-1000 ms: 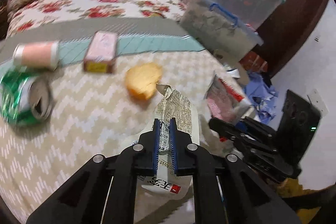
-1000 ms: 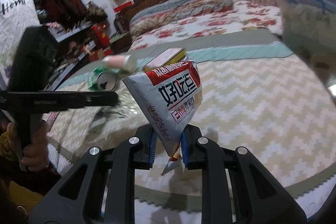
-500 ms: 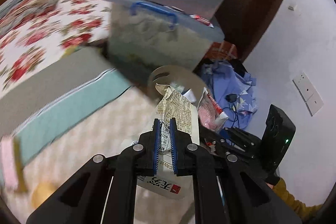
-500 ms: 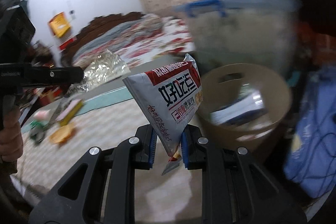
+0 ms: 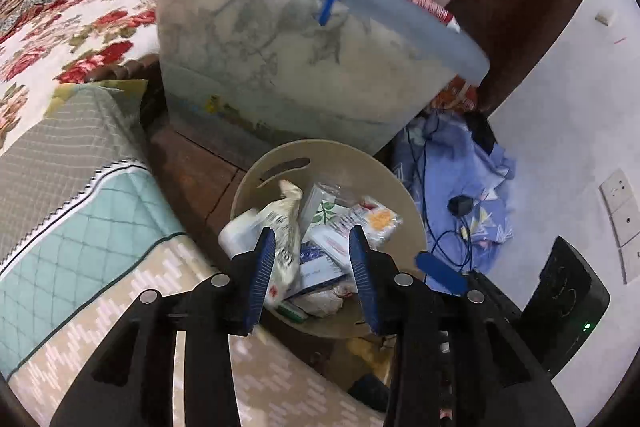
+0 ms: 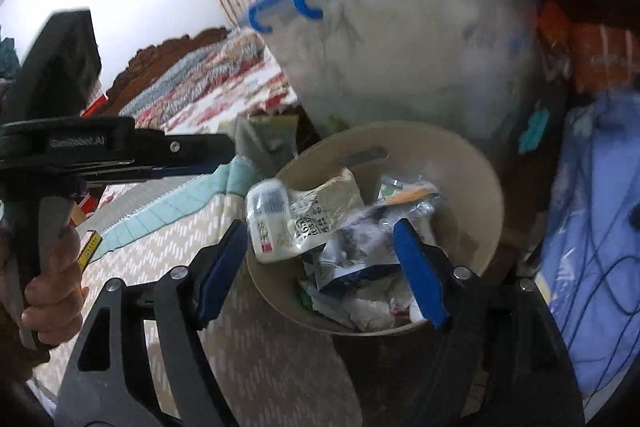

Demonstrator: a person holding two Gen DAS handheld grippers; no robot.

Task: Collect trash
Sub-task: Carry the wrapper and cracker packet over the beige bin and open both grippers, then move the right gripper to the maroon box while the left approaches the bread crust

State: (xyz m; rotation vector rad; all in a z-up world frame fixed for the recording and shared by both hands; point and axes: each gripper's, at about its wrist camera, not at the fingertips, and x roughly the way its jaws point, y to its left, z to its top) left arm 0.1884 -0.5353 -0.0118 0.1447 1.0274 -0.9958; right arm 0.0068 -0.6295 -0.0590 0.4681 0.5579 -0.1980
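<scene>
A beige round trash bin stands on the floor beside the bed, holding several wrappers. A crumpled white printed carton lies on top at its left rim. My left gripper hangs over the bin with its jaws opening; the carton sits just past the left pad, not pinched. My right gripper is also above the bin, jaws opening wide with nothing between the pads. A crumpled silver and blue bag lies in the trash below it. The left gripper shows from the side, held by a hand.
A clear storage box with a blue handle stands right behind the bin. The bed with a zigzag cover is on the left. Blue cloth with a cable lies on the floor at the right, by a wall with sockets.
Both grippers swung from over the bed to above the bin. The left let go of the carton and the right let go of the red and white snack bag; both now stand open.
</scene>
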